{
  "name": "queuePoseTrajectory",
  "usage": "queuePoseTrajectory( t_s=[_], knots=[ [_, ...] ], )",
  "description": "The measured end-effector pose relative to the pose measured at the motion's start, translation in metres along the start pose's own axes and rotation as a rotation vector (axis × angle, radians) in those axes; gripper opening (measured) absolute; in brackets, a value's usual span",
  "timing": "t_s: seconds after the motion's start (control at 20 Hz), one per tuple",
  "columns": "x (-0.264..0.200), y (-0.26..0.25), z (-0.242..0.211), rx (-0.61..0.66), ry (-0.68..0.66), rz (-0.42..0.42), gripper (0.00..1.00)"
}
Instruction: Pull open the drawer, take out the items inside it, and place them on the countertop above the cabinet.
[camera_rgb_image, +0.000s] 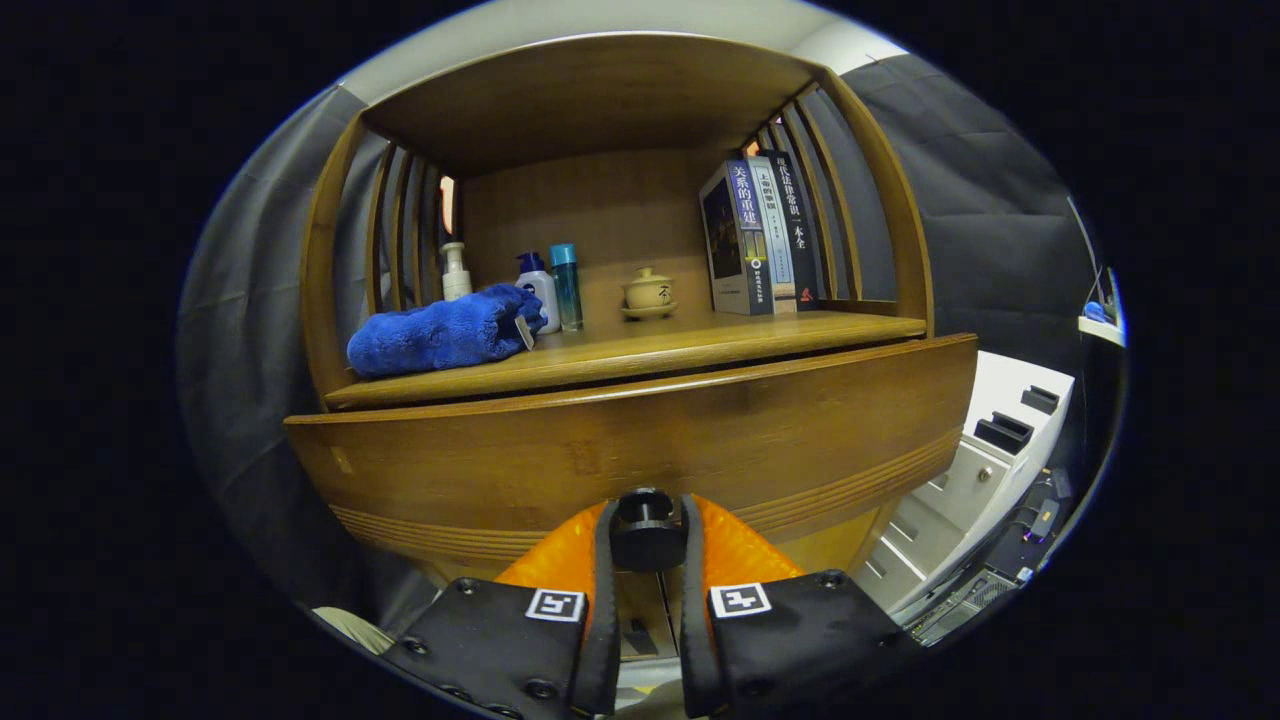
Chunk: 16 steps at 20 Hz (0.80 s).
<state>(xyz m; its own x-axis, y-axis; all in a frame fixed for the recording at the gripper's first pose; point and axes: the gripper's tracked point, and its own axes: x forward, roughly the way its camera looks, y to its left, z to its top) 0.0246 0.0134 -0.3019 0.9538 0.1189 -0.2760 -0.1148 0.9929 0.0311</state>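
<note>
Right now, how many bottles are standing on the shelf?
3. A white pump bottle stands behind the blue towel; a white bottle with a blue top and a tall teal bottle stand beside the towel. The towel may hide more.

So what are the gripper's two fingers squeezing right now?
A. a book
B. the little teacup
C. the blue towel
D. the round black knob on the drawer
D: the gripper has both fingers pressed against the sides of the round black knob on the drawer front, while the blue towel lies beyond them on the countertop.
</note>
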Motion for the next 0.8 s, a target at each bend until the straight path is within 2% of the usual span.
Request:
queuePoseTrajectory(
  t_s=[0.8],
  knots=[
    [-0.089, -0.005, -0.026, -0.028, 0.003, 0.002, 0.32]
  ],
)
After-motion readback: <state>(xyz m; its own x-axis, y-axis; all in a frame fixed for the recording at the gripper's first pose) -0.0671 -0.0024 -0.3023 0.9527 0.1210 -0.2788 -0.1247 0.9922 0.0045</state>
